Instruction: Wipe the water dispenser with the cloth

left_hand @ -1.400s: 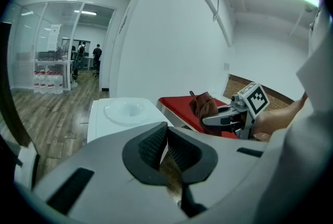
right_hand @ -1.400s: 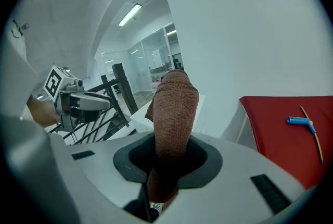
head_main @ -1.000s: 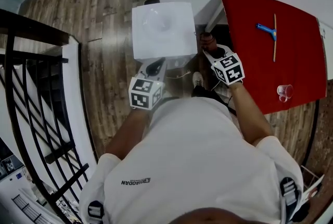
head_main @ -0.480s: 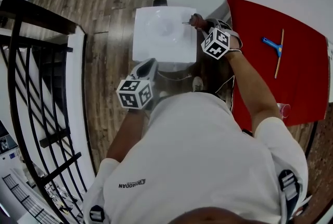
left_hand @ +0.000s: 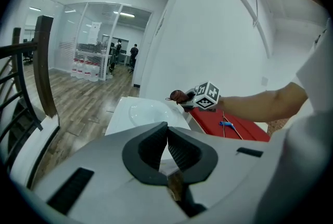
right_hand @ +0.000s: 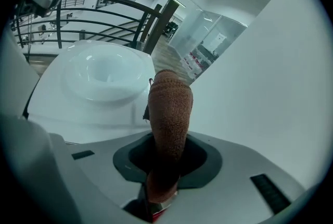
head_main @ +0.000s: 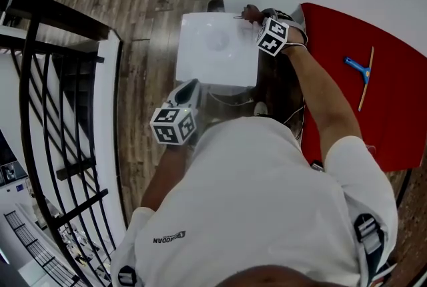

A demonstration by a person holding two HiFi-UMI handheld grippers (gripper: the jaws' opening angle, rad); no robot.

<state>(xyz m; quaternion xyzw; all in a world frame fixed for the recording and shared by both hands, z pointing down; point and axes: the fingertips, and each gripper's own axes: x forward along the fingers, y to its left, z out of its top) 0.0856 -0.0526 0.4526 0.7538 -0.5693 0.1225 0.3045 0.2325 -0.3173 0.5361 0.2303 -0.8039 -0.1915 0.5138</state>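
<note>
There is one white water dispenser (head_main: 217, 52) and one brown cloth (right_hand: 169, 108). There is one red table (head_main: 333, 105) on the right, with one blue wiper (head_main: 360, 69). Two grippers: left gripper (left_hand: 166, 132), right gripper (right_hand: 167, 151).

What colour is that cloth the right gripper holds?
The cloth is reddish brown, seen best in the right gripper view.

Of the water dispenser (head_main: 217, 55) only the top shows; the red table (head_main: 393, 122) runs off-frame.
</note>
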